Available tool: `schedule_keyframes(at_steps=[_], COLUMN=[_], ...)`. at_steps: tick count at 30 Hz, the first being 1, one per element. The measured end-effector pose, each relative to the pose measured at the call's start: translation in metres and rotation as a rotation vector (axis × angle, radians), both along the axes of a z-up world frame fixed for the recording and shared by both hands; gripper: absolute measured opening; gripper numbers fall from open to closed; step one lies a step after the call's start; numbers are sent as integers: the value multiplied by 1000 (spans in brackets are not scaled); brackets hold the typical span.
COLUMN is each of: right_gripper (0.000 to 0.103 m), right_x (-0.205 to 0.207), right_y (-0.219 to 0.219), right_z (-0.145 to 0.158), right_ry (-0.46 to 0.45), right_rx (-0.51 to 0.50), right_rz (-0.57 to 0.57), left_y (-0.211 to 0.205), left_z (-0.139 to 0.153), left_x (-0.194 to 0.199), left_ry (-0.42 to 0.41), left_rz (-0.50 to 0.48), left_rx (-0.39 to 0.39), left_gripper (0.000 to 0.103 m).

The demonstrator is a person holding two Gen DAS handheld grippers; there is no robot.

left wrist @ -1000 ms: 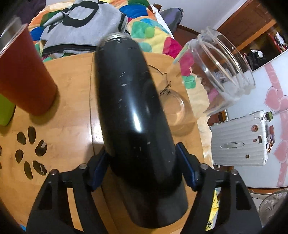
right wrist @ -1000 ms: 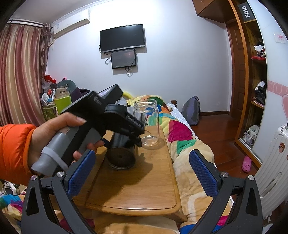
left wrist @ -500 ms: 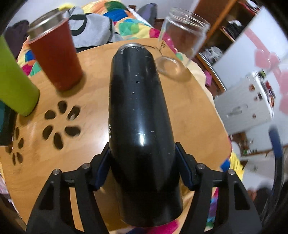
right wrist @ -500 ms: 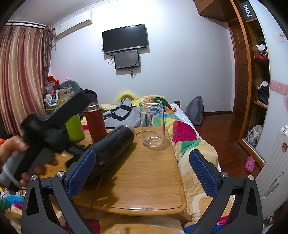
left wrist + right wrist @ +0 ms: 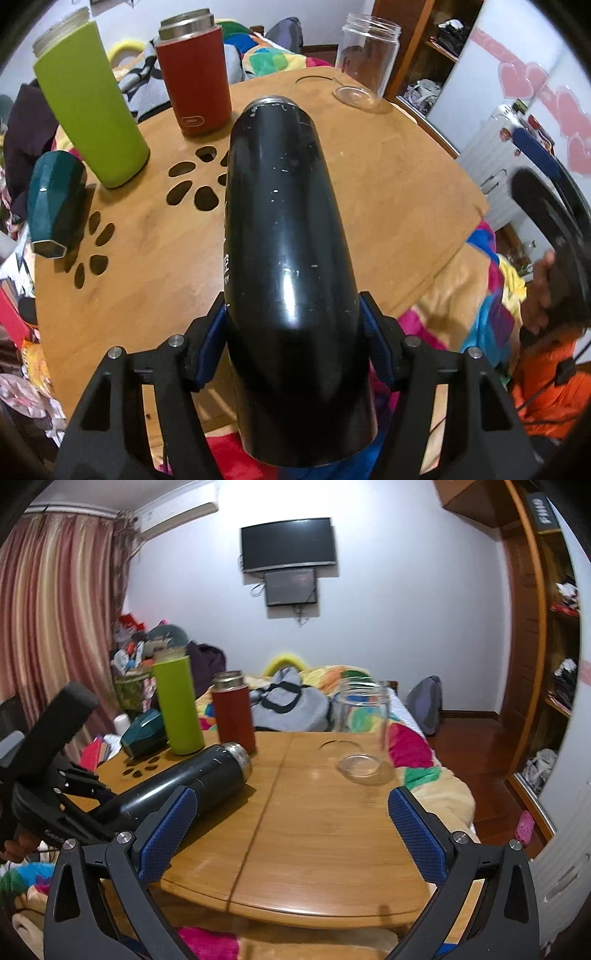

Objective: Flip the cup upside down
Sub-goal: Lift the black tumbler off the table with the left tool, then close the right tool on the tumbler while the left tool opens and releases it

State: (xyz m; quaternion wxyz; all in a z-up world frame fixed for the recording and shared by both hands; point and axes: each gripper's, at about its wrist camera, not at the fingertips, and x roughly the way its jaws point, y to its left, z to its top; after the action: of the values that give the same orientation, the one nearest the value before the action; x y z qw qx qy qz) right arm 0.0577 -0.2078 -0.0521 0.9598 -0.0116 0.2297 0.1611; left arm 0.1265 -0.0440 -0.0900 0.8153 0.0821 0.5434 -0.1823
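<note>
The scuffed black cup [image 5: 284, 236] lies tilted near horizontal, clamped between the left hand-held gripper [image 5: 291, 332] pads, its steel-rimmed end pointing away.

A rounded wooden table [image 5: 325, 849] with petal-shaped cut-outs carries a tall lime-green tumbler [image 5: 88, 99], upright, and just beside it an upright red flask with a steel neck [image 5: 195, 77]. A dark teal faceted cup [image 5: 55, 206] lies on its side near the green tumbler at the table's edge. A clear glass jar [image 5: 364, 731] stands upright, well apart from these. A black wall-mounted television [image 5: 288, 544] hangs behind, and striped curtains [image 5: 55, 616] hang at the side.
</note>
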Motion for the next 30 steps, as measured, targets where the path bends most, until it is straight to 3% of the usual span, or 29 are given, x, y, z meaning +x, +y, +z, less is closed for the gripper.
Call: schedule_keyframes(at_steps=[10,19,30], right_gripper=[103,103,103], right_x=[28,53,47], right_y=[47,75,108], right_z=[-4,-15,-16], right_ry=[71,188,300], right_rx=[-80,-47,-24], right_rz=[154,238,337], left_y=[21,36,15], left_z=[4,-4,7], left_x=[-31,-45,-73], left_ry=[-119,-213,-263], left_rz=[40,115,-42], left_rx=[-72,-145,-216], left_gripper=[69,64,73])
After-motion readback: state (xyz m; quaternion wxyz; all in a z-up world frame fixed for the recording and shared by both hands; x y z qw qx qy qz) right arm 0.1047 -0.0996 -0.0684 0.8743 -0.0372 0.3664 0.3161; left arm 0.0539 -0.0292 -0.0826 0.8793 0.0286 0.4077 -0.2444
